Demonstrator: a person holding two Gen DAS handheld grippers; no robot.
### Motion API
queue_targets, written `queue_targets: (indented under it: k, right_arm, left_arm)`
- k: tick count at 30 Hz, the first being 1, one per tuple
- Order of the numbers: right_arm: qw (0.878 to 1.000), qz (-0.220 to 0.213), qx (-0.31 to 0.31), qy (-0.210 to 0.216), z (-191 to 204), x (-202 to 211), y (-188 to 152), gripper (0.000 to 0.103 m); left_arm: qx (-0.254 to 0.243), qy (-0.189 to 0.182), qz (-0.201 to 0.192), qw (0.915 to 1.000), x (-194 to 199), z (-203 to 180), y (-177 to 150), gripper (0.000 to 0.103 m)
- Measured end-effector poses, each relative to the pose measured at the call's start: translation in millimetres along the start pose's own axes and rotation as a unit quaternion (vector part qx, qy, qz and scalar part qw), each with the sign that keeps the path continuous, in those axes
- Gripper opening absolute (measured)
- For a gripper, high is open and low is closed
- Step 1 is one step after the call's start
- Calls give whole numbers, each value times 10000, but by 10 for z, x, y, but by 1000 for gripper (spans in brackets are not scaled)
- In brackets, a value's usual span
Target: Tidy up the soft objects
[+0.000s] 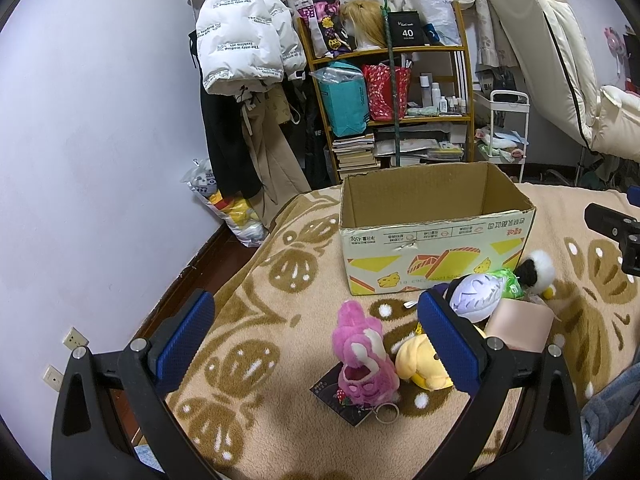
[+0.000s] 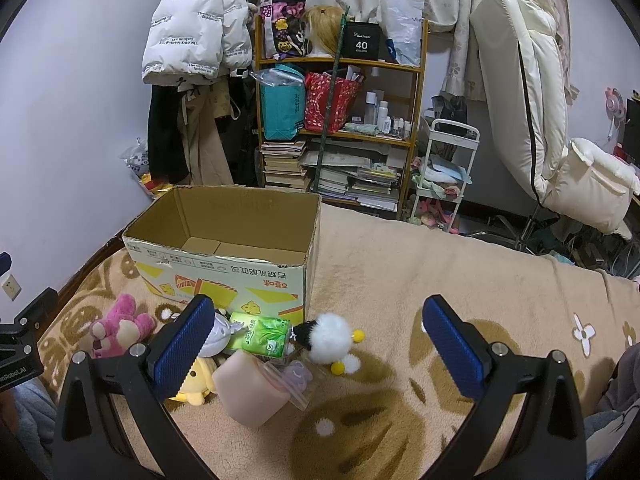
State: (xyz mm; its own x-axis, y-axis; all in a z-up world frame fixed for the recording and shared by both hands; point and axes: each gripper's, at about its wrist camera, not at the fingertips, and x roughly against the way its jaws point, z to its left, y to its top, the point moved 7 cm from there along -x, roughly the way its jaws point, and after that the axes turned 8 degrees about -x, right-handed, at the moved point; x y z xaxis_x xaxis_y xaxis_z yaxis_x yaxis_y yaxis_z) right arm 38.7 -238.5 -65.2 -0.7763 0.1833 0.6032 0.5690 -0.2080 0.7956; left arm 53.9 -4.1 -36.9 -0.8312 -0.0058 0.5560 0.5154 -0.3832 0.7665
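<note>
both grippers, left gripper [image 1: 316, 338] and right gripper [image 2: 318, 342], are held wide apart, nothing gripped; pink plush [image 1: 362, 356] is seen lying before the cardboard box [image 1: 436, 254].

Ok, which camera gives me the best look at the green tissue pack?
The right wrist view: the green tissue pack lies there with its printed face in full sight, before the cardboard box. The left wrist view shows only a green sliver behind the white-purple plush.
</note>
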Motion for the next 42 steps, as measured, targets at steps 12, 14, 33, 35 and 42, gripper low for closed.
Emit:
queue_targets:
  k: [12, 14, 33, 35, 42]
  right_arm:
    - [10000, 66, 21, 15, 22, -27, -28, 103]
    - [10000, 73, 24, 13, 26, -29, -32, 103]
    - [9995, 294, -67, -11, -31, -99, -37, 103]
    - [9993, 360, -51, 28, -14, -125, -26, 103]
    - [9980, 575, 222, 112, 104, -217, 122, 103]
  left_arm:
    - [-7, 6, 36, 10000, -99, -32, -86, 100]
    - [-13, 17, 56, 10000, -131, -23, -110, 100]
    - [-124, -65, 378, 9992, -248, -39, -118, 100]
    - [-78, -115, 562, 9983, -324, -16, -146, 100]
    - [228, -195, 954, 9950, -530, 97, -139, 100]
